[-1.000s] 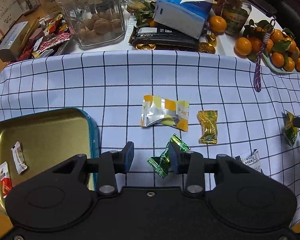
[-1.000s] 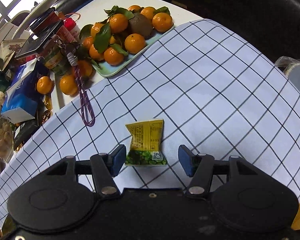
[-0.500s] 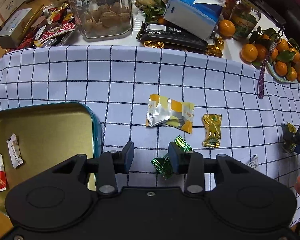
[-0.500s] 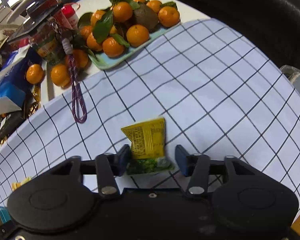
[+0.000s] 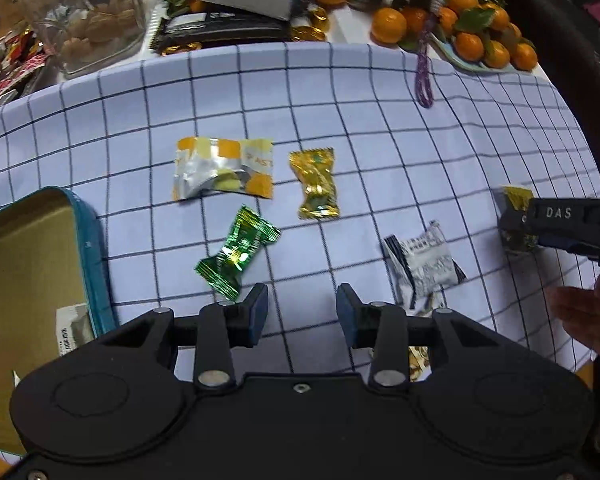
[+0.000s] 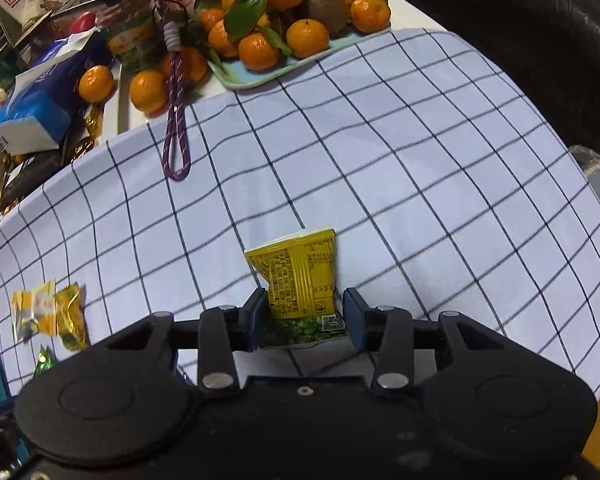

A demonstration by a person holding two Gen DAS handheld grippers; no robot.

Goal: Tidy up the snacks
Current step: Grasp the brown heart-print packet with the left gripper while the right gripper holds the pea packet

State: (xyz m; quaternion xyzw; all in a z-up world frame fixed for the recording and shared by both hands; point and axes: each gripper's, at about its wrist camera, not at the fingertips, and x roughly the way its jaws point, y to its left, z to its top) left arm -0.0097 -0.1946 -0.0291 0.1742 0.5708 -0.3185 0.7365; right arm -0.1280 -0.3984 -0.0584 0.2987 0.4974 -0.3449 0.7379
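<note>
Left wrist view: left gripper (image 5: 302,314) over checked cloth (image 5: 340,96), jaws apart, nothing between. Green foil candy (image 5: 238,255) just ahead-left, gold foil candy (image 5: 315,184) and orange-silver packet (image 5: 224,168) beyond; teal-rimmed gold tin (image 5: 88,248) at left.

Right wrist view: right gripper (image 6: 305,316) jaws closing, both pads touching yellow-green snack packet (image 6: 302,276) standing on cloth.
</note>
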